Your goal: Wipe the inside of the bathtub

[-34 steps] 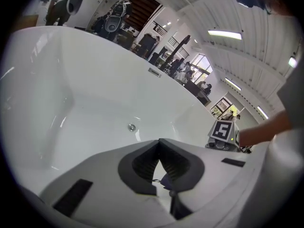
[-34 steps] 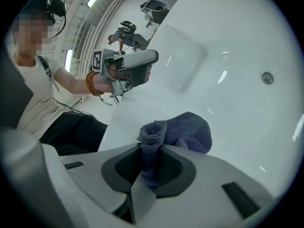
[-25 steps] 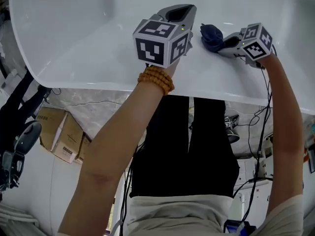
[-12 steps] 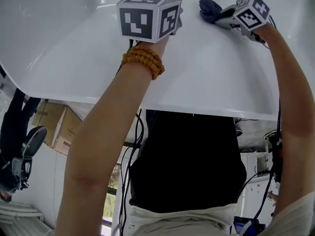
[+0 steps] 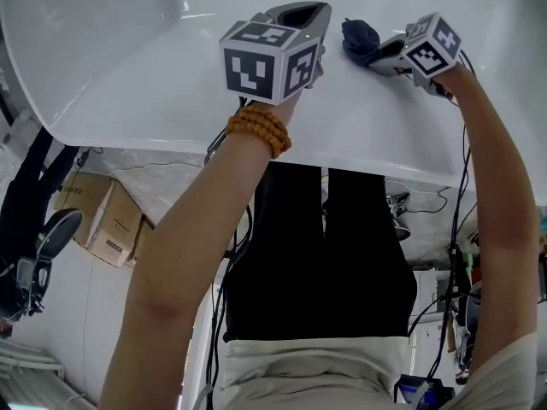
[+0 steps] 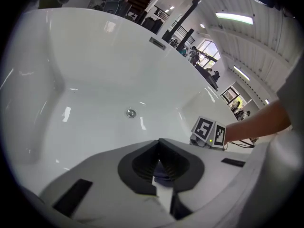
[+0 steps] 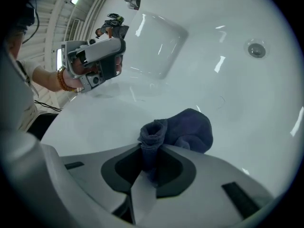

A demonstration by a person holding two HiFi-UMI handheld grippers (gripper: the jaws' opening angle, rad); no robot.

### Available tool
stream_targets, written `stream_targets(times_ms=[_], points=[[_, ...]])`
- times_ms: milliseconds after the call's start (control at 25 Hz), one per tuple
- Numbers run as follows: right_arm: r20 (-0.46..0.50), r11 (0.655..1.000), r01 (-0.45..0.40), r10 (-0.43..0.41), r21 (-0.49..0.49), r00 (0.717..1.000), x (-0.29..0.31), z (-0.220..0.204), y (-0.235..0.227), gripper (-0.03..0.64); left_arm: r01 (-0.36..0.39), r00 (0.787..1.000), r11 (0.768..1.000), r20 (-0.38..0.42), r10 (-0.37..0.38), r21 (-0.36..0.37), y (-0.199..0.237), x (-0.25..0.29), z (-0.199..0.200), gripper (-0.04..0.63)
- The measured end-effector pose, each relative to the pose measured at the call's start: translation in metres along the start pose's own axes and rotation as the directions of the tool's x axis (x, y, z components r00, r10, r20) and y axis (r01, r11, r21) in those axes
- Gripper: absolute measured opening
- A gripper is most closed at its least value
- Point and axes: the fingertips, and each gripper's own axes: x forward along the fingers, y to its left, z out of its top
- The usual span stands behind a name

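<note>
The white bathtub (image 5: pixel 128 67) fills the top of the head view, and its inner wall curves down to a round drain (image 6: pixel 130 112). A dark blue cloth (image 5: pixel 359 39) lies bunched against the inner wall, with my right gripper (image 5: pixel 378 54) shut on one end of it. In the right gripper view the cloth (image 7: pixel 183 129) spreads on the white surface just beyond the right gripper (image 7: pixel 151 148). My left gripper (image 5: pixel 299 14) hovers over the tub to the left of the cloth, jaws shut with nothing in them. Seen from it, the left gripper (image 6: pixel 159 148) points toward the drain.
Outside the tub, cardboard boxes (image 5: pixel 102 225) stand on the floor at the left beside black equipment (image 5: pixel 34 254). Cables (image 5: pixel 461 254) hang at the right. A second drain view (image 7: pixel 257 50) shows far right. People and railings appear far beyond the tub's rim (image 6: pixel 156 42).
Both grippers have shifted a little farther in over the tub's rim, and the cloth has moved slightly up the wall with the right gripper. Both grips are unchanged.
</note>
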Motion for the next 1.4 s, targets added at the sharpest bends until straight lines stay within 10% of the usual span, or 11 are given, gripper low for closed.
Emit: stream_targets(times_ms=[680, 1400], points=[[0.227, 0.959, -0.233, 0.267, -0.163, 0.937, -0.102, -0.06, 0.172, 0.078, 0.041, 0.999, 0.999, 0.032, -0.041, -0.008, -0.112, -0.018, -0.011, 0.0], [0.12, 0.989, -0.142, 0.146, -0.041, 0.982, -0.044, -0.088, 0.014, 0.081, -0.008, 0.999, 0.999, 0.031, 0.007, 0.037, -0.057, 0.054, -0.011, 0.0]])
